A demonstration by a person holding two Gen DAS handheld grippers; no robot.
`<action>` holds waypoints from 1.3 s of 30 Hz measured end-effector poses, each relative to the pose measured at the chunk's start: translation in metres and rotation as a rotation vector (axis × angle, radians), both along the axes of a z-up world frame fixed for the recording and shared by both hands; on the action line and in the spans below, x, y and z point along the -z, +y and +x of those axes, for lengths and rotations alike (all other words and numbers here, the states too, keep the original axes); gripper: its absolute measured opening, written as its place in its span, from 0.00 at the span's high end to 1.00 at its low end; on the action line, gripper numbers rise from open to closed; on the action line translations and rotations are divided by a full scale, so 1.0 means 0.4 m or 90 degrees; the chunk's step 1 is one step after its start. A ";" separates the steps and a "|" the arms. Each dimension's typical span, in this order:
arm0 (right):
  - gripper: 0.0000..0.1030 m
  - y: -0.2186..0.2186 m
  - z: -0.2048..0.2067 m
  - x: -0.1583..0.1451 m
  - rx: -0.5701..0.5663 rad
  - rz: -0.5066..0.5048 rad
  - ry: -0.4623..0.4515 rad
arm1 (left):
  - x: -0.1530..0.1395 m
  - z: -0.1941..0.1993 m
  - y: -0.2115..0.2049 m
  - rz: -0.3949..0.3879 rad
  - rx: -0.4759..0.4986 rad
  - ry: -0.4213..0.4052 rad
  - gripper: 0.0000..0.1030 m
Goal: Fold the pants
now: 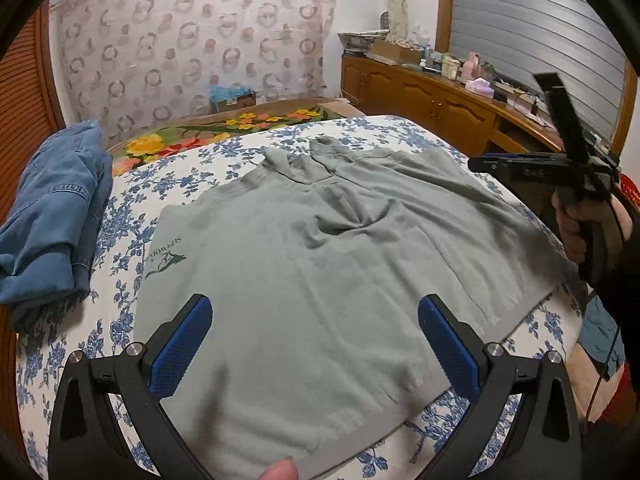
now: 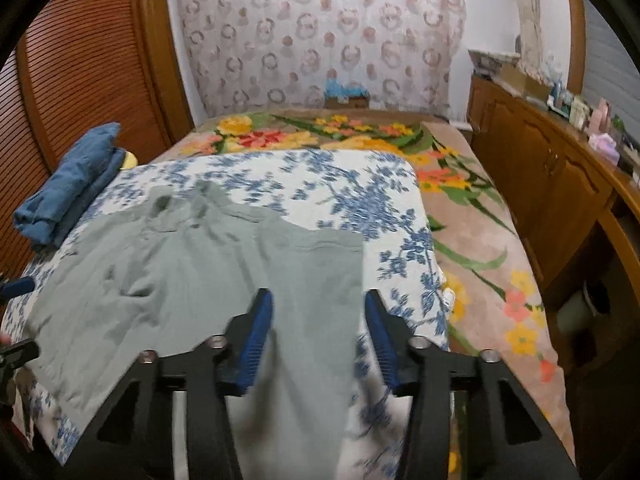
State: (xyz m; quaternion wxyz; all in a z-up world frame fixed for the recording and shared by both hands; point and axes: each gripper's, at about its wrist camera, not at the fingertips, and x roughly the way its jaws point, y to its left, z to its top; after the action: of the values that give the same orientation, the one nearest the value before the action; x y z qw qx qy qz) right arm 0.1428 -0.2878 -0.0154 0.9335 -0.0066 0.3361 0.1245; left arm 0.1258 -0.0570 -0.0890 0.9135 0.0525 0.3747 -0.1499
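A grey-green garment (image 1: pixel 320 264) with a small dark green logo (image 1: pixel 166 258) lies spread on the blue-flowered bed cover (image 1: pixel 168 176). My left gripper (image 1: pixel 316 340) hangs open over the garment's near hem, with nothing between its blue pads. Its jaws also peek in at the left edge of the right wrist view. My right gripper (image 2: pixel 318 328) is over the garment's right side (image 2: pixel 200 280). Its jaws stand partly apart with a blurred strip of the fabric between them, and neither pad visibly presses on it. A hand holds that right gripper (image 1: pixel 504 164) at the garment's right edge.
A folded blue denim piece (image 1: pixel 52 216) sits on the bed's left side. Beyond the cover lies a bright flowered blanket (image 2: pixel 320 132). A wooden cabinet (image 2: pixel 552 184) with clutter on top runs along the right, and a slatted wooden door (image 2: pixel 80 80) is on the left.
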 end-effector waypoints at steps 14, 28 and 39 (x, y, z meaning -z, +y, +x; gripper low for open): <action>0.84 -0.017 0.086 -0.029 -0.005 0.028 0.076 | 0.028 0.017 0.008 -0.005 -0.003 0.029 0.00; 0.98 -0.095 0.062 -0.028 0.076 0.020 0.046 | 0.028 0.003 0.063 -0.024 -0.029 0.040 0.00; 0.76 -0.041 0.008 -0.072 0.080 0.014 -0.010 | 0.024 -0.049 0.161 -0.030 -0.071 0.023 0.00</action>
State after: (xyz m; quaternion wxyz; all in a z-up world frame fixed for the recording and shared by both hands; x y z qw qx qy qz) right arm 0.1460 -0.3041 0.0136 0.9421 0.0242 0.3273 0.0693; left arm 0.1063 0.0076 -0.0986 0.9146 0.0076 0.3896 -0.1083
